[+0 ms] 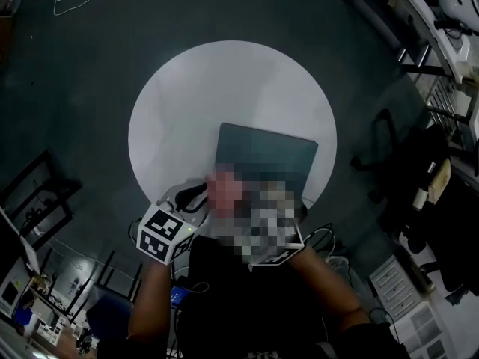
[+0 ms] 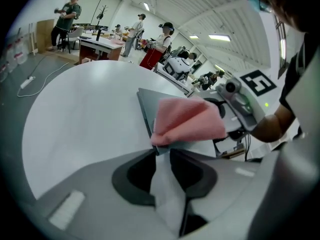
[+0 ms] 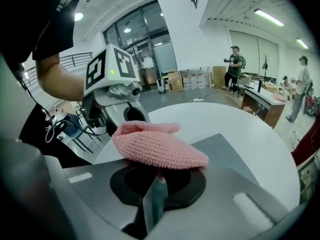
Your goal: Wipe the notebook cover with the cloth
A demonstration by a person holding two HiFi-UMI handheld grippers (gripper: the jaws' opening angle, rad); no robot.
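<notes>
Round white table point(image 1: 224, 81): left gripper point(image 2: 161, 151) clamps the notebook point(image 1: 277, 144) corner; right gripper point(image 3: 159, 176) pinches the pink cloth point(image 3: 155, 146) on its cover.

Round white table point(image 1: 187, 88) — dark floor point(image 1: 75, 88), ceiling strip-lights point(image 3: 270, 18)

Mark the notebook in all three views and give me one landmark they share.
Head view: notebook just right of centre.
Left gripper view: notebook at centre, a dark sliver partly hidden by the pink cloth.
Right gripper view: notebook right of centre, behind the cloth.
Shared landmark: the round white table.
</notes>
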